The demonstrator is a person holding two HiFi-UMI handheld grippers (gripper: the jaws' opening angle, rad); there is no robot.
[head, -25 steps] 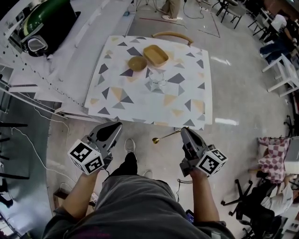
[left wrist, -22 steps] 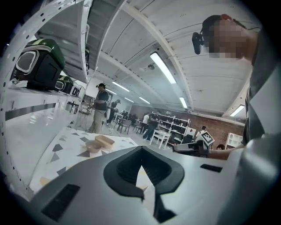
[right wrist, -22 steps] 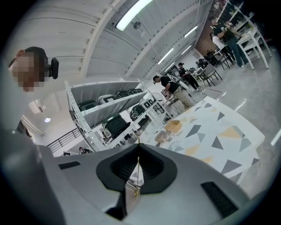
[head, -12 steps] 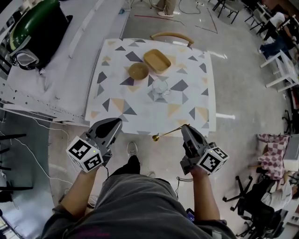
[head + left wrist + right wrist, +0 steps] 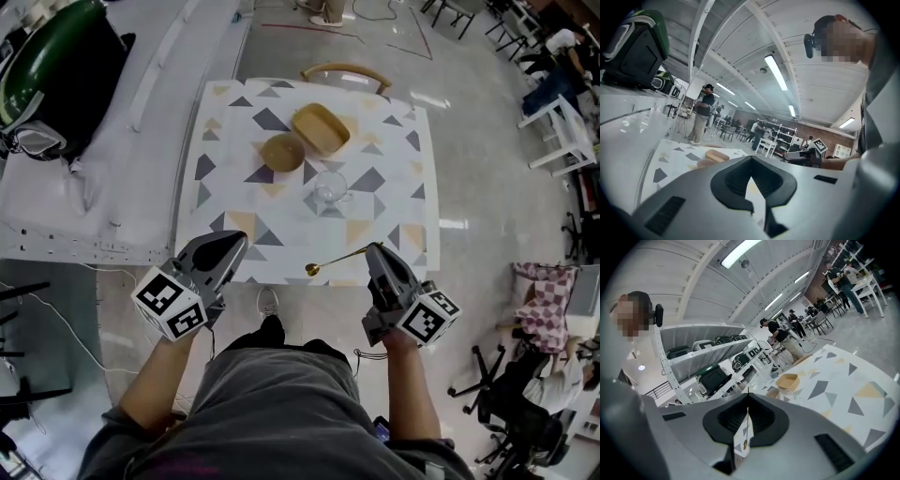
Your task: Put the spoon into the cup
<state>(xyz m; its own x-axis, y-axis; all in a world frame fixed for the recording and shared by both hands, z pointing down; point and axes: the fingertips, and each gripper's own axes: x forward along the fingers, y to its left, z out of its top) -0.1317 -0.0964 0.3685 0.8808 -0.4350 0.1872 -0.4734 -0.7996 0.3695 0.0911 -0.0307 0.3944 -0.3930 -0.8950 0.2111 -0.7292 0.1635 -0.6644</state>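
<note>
The fingers of your right gripper are clenched on the handle of the spoon, whose bowl sticks out to their left. Your left gripper has its fingers together on nothing. You look to be at the carrying step. The cup stands well ahead of the fingers on the tabletop, so next reach forward and tip the spoon over its rim.

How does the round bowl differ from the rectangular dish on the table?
The round bowl is darker brown; the rectangular dish is paler tan. The round bowl also looks smaller than the rectangular dish. Both look empty and stand on the table.
</note>
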